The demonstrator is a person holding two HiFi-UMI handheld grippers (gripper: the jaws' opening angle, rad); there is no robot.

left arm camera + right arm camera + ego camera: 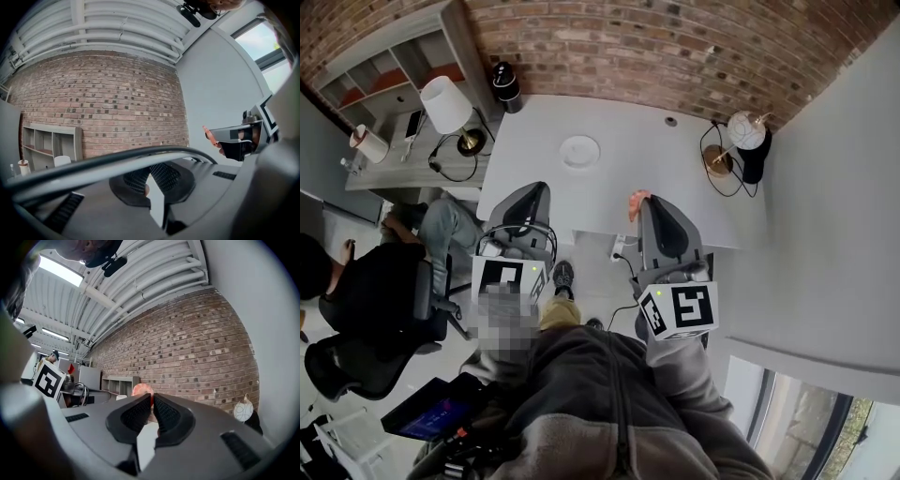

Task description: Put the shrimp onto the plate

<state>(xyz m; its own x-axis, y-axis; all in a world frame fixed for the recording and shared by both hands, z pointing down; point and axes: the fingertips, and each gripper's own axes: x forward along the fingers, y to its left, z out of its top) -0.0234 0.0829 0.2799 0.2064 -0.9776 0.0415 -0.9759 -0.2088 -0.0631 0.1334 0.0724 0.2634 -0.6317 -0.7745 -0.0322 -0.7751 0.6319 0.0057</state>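
While pinched in the right gripper (151,398), a pink-orange shrimp (142,390); left gripper (149,169) fingers together.

A red brick wall (675,47) is being fronted by a white table (656,178), w/ a shelf unit (375,70) & white-shaded lamp (445,101) at left, while daylight is being let in thru a window (797,412) at bottom right.

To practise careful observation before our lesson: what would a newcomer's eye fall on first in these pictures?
The orange shrimp pinched in the right gripper, seen against the near side of the white table, stands out first. Next come the empty white plate near the middle of that table and the red brick wall behind it.
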